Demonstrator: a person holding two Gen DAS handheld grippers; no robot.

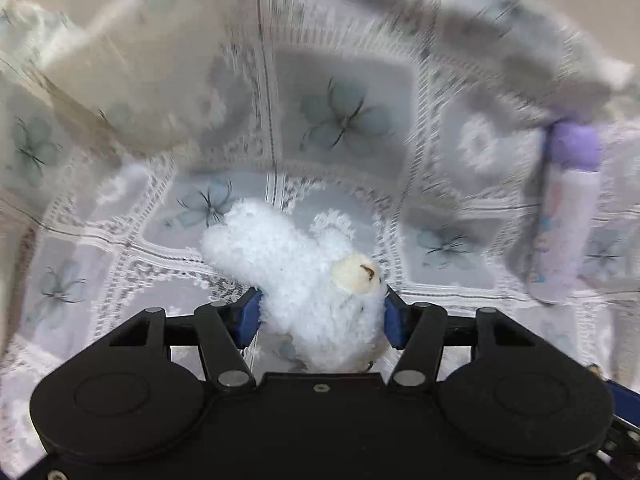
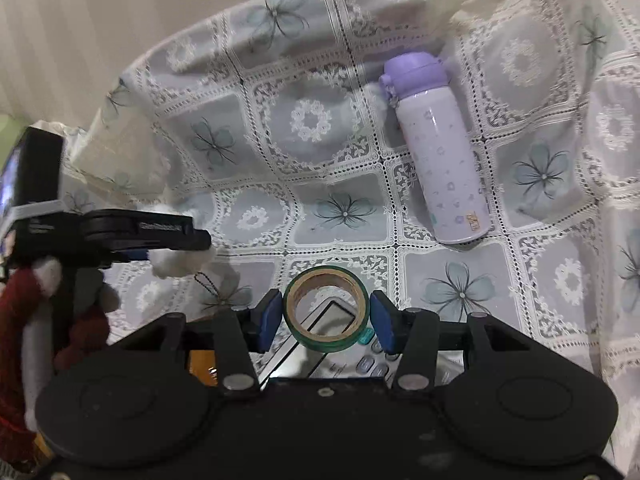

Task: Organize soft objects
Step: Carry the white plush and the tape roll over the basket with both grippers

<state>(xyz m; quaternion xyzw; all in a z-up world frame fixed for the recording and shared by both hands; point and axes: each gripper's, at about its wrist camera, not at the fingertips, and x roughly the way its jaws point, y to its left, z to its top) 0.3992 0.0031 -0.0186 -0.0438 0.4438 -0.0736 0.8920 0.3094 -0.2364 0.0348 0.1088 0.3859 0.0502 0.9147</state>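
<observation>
My left gripper (image 1: 322,314) is shut on a fluffy white plush toy (image 1: 304,276) with a cream snout and holds it above the lace tablecloth (image 1: 344,120). The view is blurred by motion. In the right wrist view the left gripper (image 2: 200,240) shows at the left with the white plush (image 2: 178,262) in its tip. My right gripper (image 2: 326,316) is open, its blue pads on either side of a green tape roll (image 2: 326,312) without touching it. A red and grey plush (image 2: 36,320) lies at the far left.
A purple-capped white bottle (image 2: 438,152) lies on the cloth at the right; it also shows in the left wrist view (image 1: 564,216). A calculator-like device (image 2: 360,356) sits under the tape roll. Cloth-covered boxes (image 2: 116,152) stand at the back left.
</observation>
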